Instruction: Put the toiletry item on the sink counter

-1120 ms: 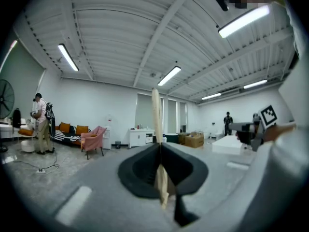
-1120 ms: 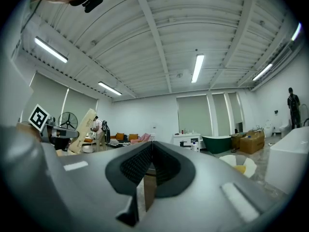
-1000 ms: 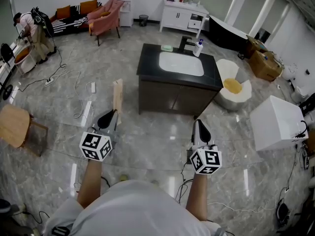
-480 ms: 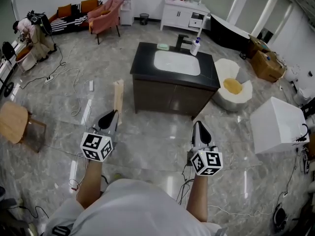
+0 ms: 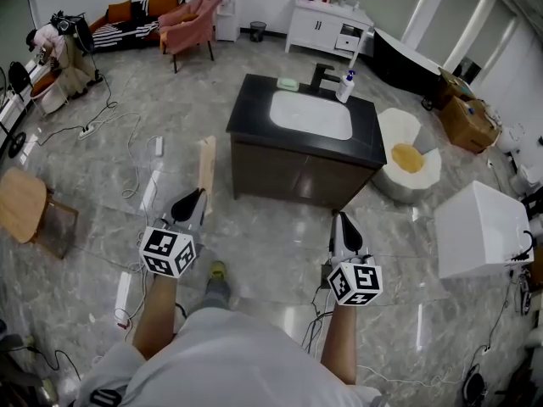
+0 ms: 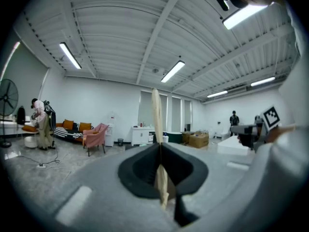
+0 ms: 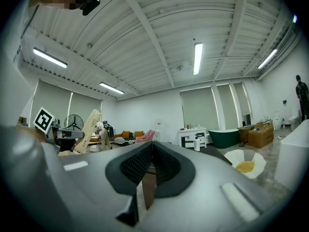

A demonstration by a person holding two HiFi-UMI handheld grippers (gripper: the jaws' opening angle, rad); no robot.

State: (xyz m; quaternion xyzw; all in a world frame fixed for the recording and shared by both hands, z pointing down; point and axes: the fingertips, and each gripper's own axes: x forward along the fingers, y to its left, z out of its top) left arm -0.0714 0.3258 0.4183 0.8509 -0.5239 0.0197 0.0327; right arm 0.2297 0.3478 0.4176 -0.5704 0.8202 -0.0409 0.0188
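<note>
toiletry item (image 5: 204, 161), perhaps boxed, juts forward from outstretched left gripper (image 5: 190, 198).

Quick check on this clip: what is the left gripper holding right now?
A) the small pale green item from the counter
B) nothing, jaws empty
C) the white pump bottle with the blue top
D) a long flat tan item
D: the left gripper is shut on the long flat tan item, which sticks out past its jaws, while the white pump bottle stands on the black sink counter.
</note>
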